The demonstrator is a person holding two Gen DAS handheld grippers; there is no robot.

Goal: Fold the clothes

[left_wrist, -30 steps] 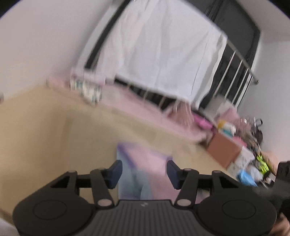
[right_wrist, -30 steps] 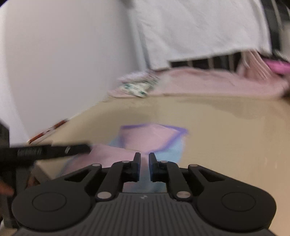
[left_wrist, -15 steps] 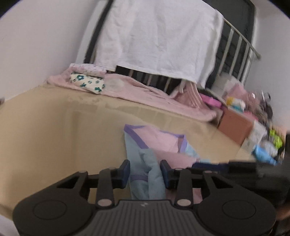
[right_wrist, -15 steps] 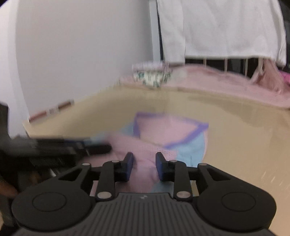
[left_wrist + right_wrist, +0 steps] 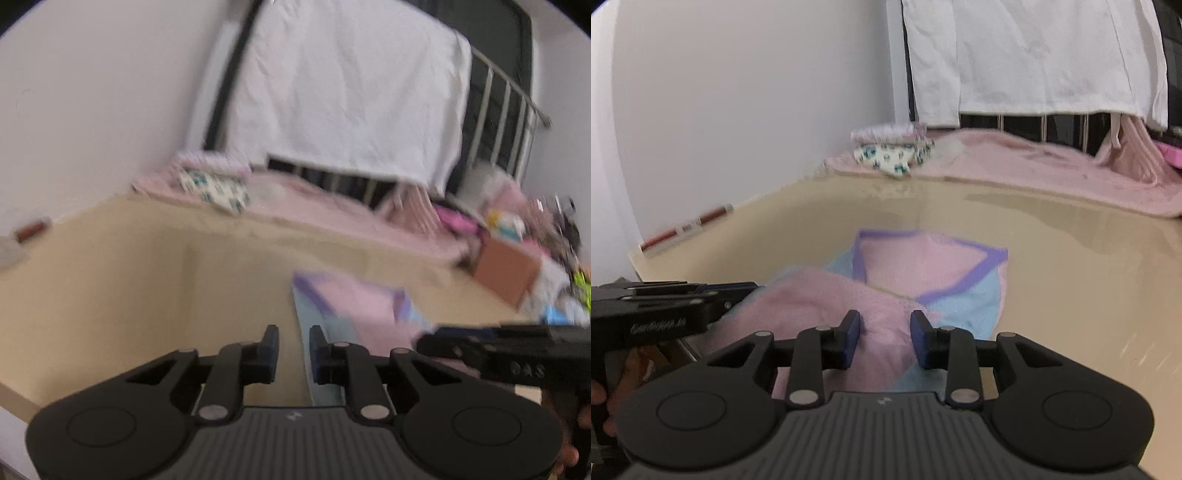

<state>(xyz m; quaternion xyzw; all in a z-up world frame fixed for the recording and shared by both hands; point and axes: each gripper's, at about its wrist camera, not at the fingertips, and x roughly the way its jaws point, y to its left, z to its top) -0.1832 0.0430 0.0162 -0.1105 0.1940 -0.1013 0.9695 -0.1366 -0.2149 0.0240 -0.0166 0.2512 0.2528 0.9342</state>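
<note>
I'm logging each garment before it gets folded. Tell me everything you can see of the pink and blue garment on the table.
The pink and blue garment is thin cloth with purple trim along its openings; the pink part looks finely dotted. It lies crumpled on the tan table, a pink flap lying over its near side. The right claw hovers open over that flap; whether it touches is unclear.

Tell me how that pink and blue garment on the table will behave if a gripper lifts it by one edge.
The pink and blue garment lies crumpled with soft folds, so it will likely droop limply. It looks thin, probably light. On the glossy table it may slide before lifting.
</note>
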